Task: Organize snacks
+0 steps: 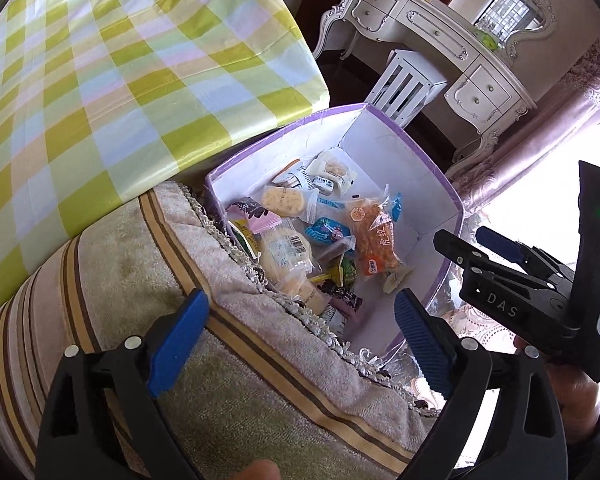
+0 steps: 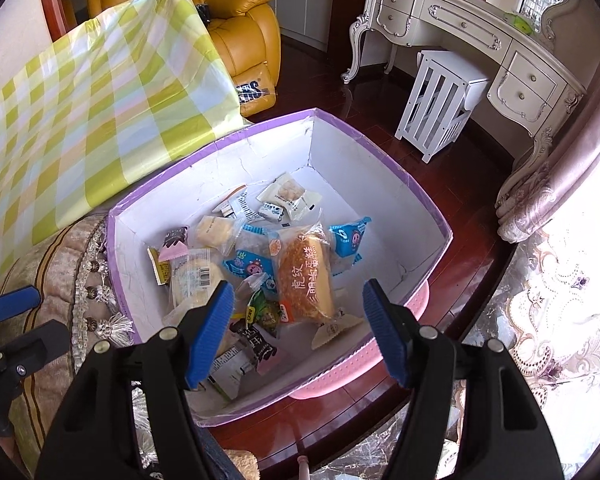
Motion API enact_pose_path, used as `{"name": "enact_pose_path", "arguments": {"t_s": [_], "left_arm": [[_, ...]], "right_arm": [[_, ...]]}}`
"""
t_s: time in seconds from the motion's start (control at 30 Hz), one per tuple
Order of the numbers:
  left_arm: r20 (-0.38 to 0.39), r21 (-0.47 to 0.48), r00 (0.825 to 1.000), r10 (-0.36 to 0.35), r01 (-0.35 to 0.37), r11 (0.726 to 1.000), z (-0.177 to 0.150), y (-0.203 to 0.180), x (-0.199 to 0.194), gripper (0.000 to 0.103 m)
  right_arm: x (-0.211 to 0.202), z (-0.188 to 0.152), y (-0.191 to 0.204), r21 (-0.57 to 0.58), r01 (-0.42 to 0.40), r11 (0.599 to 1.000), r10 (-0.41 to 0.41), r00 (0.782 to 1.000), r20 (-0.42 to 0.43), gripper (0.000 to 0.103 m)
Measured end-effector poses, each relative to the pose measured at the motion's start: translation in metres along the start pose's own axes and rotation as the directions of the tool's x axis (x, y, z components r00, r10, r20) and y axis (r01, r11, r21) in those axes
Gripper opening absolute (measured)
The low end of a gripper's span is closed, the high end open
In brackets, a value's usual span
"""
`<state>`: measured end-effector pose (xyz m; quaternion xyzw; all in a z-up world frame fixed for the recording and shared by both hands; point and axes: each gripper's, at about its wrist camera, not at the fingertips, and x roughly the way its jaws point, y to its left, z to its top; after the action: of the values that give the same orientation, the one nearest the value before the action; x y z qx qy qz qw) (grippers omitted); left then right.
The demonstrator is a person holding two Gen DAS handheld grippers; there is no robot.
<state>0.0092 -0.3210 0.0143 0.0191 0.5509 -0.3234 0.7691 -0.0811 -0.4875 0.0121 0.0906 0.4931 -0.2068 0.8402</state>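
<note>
Snacks lie heaped in my purple-rimmed box, its far right corner bare. My right gripper hangs spread wide over the near rim, holding nothing. My left gripper, also spread, hovers above the fringed cushion beside the box.

Lowest snack packets partly buried.
</note>
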Motion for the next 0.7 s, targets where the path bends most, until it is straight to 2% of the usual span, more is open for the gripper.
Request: {"name": "enact_pose_path", "arguments": {"t_s": [0.1,0.2,0.37,0.7], "left_arm": [[-0.005,0.0,1.0,0.007,-0.007,1.0,0.0006,-0.0009,0.0012,0.094],[-0.005,-0.008,1.0,-0.016,0.016,1.0,0.002,-0.0004,0.0025,0.099],[0.003,-0.046,0.999,-0.049,0.049,0.998,0.0033,0.0052,0.0015,0.099],[0.006,-0.046,0.999,-0.049,0.049,0.998,0.0044,0.0047,0.0043,0.099]], "right_arm": [[0.0003,-0.0002,0.0004,-0.004,-0.001,1.0,0.001,1.0,0.001,0.067],[0.0002,0.0002,0.0008,-0.007,0.0,1.0,0.0,1.0,0.004,0.067],[0.001,-0.0005,0.0005,-0.006,0.001,1.0,-0.001,1.0,0.002,0.067],[0.0014,-0.0012,0.0009,-0.006,0.002,1.0,-0.002,1.0,0.0,0.067]]}}
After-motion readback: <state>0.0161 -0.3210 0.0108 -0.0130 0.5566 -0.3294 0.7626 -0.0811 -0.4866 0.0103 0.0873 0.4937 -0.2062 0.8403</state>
